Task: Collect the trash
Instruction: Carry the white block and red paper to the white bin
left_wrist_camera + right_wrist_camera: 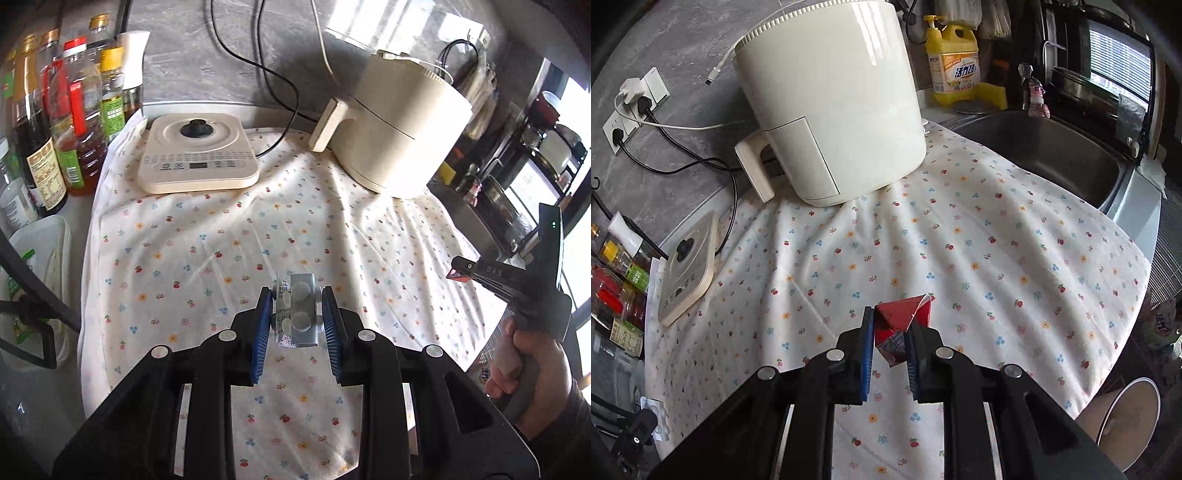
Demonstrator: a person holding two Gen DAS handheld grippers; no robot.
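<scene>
Left gripper [297, 317]: blue pads clamped on a blister pack [295, 314] with white pills, which stands upright between them, above the floral cloth [221, 240].
Right gripper [890, 338]: closed on a crumpled red carton [899, 319], its pointed end sticking out past the fingertips (in the left wrist view this gripper [453, 272] shows at the right edge, carried by a hand [532, 373]).
Floral cloth: white with small flowers, spread over the counter, rumpled; both held pieces hang over its near half.
Air fryer [831, 103]: cream, standing on the cloth's far edge, handle turned toward the cooker base.
Cooker base [199, 155]: cream, flat, with a black knob, at the cloth's far left corner, well apart from both grippers.
Bottles [66, 122]: sauces and oils, just off the cloth's left side.
Sink [1052, 155]: steel, beyond the cloth's right edge, a yellow detergent bottle [955, 62] behind it.
Bin [1123, 424]: a round white rim below the cloth's near right corner; what is inside I cannot tell.
</scene>
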